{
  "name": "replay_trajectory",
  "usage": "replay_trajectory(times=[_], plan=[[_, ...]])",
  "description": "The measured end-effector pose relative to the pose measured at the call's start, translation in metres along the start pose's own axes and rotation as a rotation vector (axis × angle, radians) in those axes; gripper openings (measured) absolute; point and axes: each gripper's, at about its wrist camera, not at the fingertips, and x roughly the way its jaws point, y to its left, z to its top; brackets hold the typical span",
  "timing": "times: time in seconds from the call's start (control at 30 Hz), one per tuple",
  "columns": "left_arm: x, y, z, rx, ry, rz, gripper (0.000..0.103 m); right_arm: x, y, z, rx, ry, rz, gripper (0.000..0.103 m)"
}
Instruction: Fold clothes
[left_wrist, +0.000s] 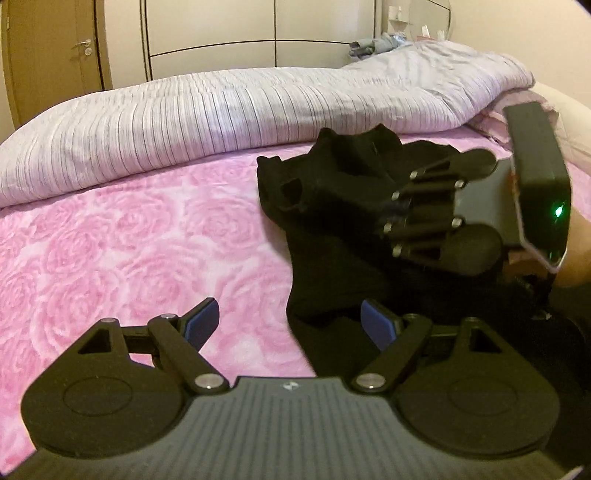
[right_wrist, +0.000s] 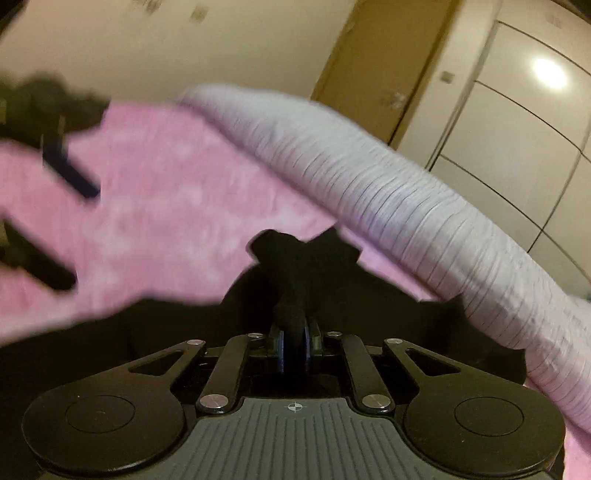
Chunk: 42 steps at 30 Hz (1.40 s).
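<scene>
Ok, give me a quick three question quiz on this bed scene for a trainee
1. True or false: the left gripper is clamped on the garment.
2. Which gripper pinches black cloth? A) left B) right C) both
3. Fill in: the garment lies on the pink ____.

Key:
1. False; its jaws stand open, nothing pressed between the pads.
2. B; the right gripper is shut on a bunch of the garment.
3. Sheet, in front of the striped duvet.
</scene>
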Motion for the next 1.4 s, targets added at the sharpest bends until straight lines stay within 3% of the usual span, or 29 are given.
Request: replay_trajectory(times=[0.07,0.13,0.23,0.37,0.5,0.57,0.7,0.77,0.87,1.03,1.2,1.3,1.4], plan=[[0.002,0.001,0.002,0.009,-0.003,0.005,0.082,-0.004,0.005,-0.004,0.003,0.029,0.022,0.017],[0.006,0.003,0.008,0.003,-0.013,0.011,0.082,-0.017,0.004,-0.006,0.0,0.021,0.016,0.035],[0.014,-0.001,0.023,-0.007,-0.041,-0.002,0.082,-0.052,-0.003,-0.018,0.019,-0.009,-0.002,0.051],[0.037,-0.018,0.048,0.006,-0.065,-0.024,0.082,-0.102,-0.03,-0.059,0.067,-0.005,-0.167,0.059],[0.072,-0.036,0.067,0.036,-0.057,-0.027,0.081,-0.133,-0.084,-0.114,0.208,0.081,-0.363,0.071],[0.094,-0.04,0.069,0.049,-0.027,-0.014,0.081,-0.136,-0.119,-0.143,0.341,0.141,-0.41,0.071],[0.135,-0.037,0.056,0.111,0.058,0.083,0.083,-0.138,-0.167,-0.186,0.454,0.195,-0.488,0.071],[0.142,-0.028,0.046,0.051,0.06,0.066,0.087,-0.142,-0.186,-0.207,0.496,0.231,-0.545,0.071],[0.146,-0.019,0.037,-0.01,0.05,0.057,0.092,-0.151,-0.212,-0.237,0.658,0.263,-0.545,0.072],[0.127,-0.02,0.041,0.008,0.042,0.059,0.089,-0.17,-0.202,-0.231,0.67,0.259,-0.522,0.072],[0.068,-0.026,0.03,0.043,-0.012,0.079,0.087,-0.202,-0.174,-0.209,0.614,0.245,-0.548,0.072],[0.055,-0.028,0.011,0.041,0.056,0.085,0.087,-0.212,-0.153,-0.214,0.613,0.278,-0.494,0.072],[0.044,-0.03,-0.01,0.04,0.144,0.111,0.083,-0.22,-0.134,-0.224,0.639,0.41,-0.461,0.072]])
